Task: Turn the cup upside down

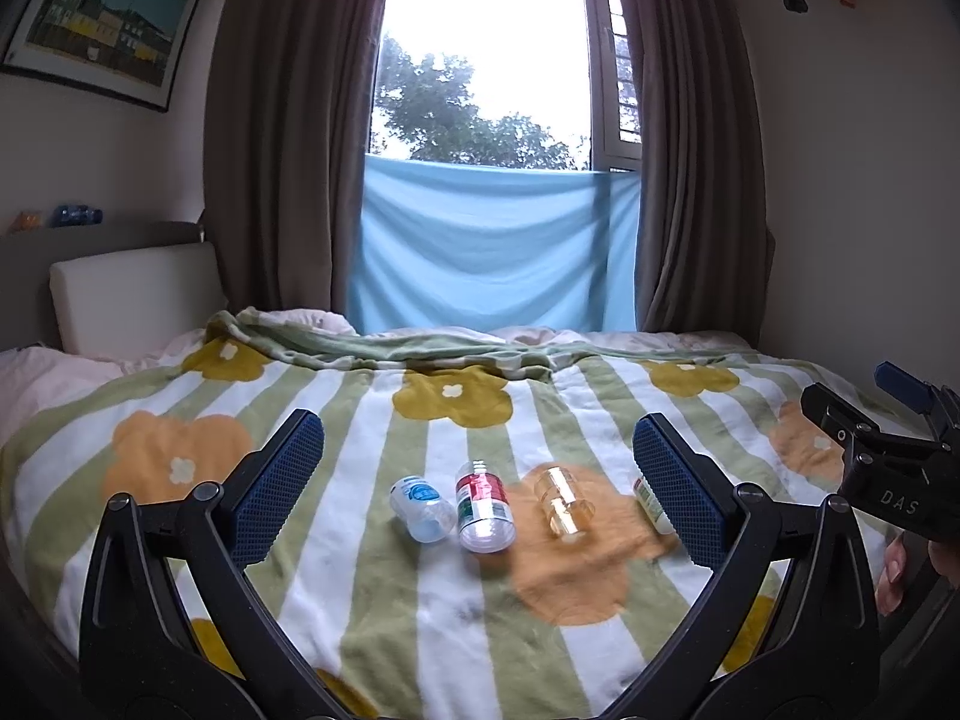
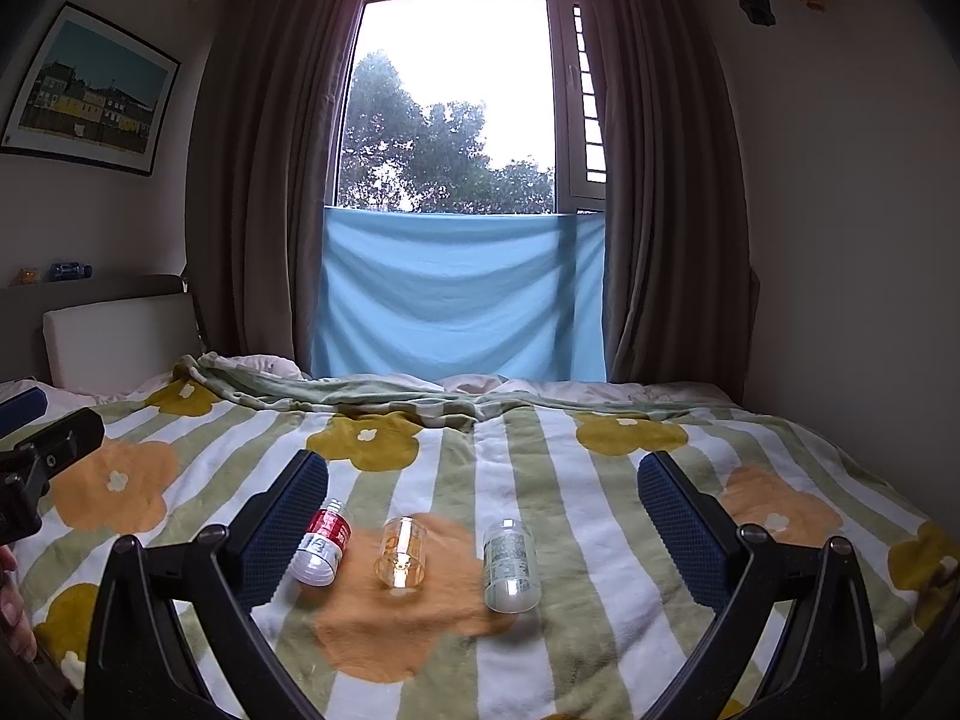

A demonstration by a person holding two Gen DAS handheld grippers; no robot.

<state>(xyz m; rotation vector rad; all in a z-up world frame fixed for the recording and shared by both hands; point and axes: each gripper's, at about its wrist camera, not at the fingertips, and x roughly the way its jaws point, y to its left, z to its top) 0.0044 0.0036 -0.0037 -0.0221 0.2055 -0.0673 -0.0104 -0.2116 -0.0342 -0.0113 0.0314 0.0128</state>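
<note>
A small clear amber cup (image 1: 564, 501) (image 2: 402, 552) lies on its side on an orange flower of the bedspread. Lined up with it, also on their sides, are a blue-label bottle (image 1: 420, 507), a red-label bottle (image 1: 485, 507) (image 2: 324, 543) and a white bottle (image 2: 510, 564), which the left wrist view half hides behind a finger. My left gripper (image 1: 478, 438) hovers open in front of the row, touching nothing. My right gripper (image 2: 483, 474) is open too, held back from the cup with nothing between its pads.
The striped flower blanket (image 2: 540, 480) covers the whole bed. A cream headboard (image 1: 132, 294) stands at the left, with curtains and a blue cloth (image 1: 498, 240) under the window behind. Each gripper shows at the edge of the other's view, with a person's fingers (image 1: 894, 570) beside it.
</note>
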